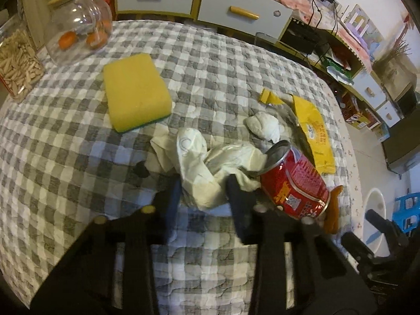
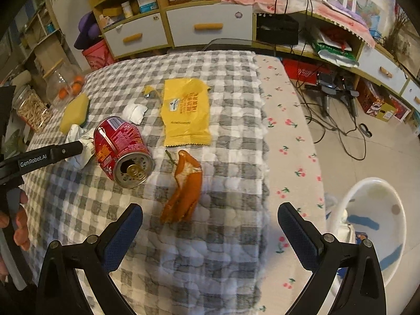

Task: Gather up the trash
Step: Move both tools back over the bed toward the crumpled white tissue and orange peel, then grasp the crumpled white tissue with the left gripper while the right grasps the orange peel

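Note:
My left gripper (image 1: 204, 183) is shut on a crumpled white paper (image 1: 207, 162) lying on the checked tablecloth (image 1: 78, 157). Right beside it a red drink can (image 1: 296, 181) lies on its side. In the right wrist view the same can (image 2: 120, 147) shows its open top, and one finger of the left gripper (image 2: 65, 151) reaches the paper (image 2: 81, 144). My right gripper (image 2: 210, 210) is open just above an orange peel (image 2: 183, 189), nothing between its fingers. A yellow wrapper (image 2: 186, 113), a torn yellow scrap (image 2: 149, 90) and a white tissue ball (image 2: 135, 113) lie farther back.
A yellow sponge (image 1: 136, 94), a glass jar with oranges (image 1: 78, 26) and a jar of seeds (image 1: 15, 63) stand at the table's far left. A white bin (image 2: 372, 231) sits on the floor off the table's right edge. Cabinets and cables line the back wall.

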Motion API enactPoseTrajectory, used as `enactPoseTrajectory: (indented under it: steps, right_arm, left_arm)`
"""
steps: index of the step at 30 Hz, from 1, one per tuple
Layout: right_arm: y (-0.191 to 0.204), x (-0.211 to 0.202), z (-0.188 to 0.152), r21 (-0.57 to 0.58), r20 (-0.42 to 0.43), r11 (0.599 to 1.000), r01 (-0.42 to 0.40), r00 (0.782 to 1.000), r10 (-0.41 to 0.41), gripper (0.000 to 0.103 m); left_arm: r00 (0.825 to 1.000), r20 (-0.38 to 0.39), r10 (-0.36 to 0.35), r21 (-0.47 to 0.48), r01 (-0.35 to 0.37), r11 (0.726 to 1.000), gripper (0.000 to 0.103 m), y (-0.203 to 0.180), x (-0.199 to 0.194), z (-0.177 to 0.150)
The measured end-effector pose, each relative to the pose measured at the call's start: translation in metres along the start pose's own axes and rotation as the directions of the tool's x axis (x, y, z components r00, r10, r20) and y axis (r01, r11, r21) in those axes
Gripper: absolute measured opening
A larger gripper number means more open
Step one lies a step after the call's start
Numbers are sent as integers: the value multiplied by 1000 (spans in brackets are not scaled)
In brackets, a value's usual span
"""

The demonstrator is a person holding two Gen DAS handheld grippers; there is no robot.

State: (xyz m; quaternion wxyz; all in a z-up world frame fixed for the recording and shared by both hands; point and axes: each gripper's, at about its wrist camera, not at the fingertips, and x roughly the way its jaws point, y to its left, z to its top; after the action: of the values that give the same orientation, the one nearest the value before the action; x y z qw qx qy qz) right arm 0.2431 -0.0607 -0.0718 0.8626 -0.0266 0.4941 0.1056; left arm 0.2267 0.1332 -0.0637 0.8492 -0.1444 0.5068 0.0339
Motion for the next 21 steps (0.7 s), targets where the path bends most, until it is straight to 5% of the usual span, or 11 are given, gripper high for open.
enactPoseTrajectory:
  steps: [4, 9, 21]
  right_arm:
    - [4, 6, 2, 8, -2, 1000, -10, 1000, 10, 101]
    - [12, 16, 3, 8, -26, 999, -40, 999, 41, 73]
    - [28, 29, 3, -48, -38, 999, 7, 999, -9, 24]
  left_arm:
    - [999, 6, -32, 5, 31, 999, 27, 1, -6, 1]
    - [998, 17, -59, -1, 59, 998, 26, 4, -18, 0]
    - [997, 34, -66, 25, 65, 998, 26, 7, -43, -9]
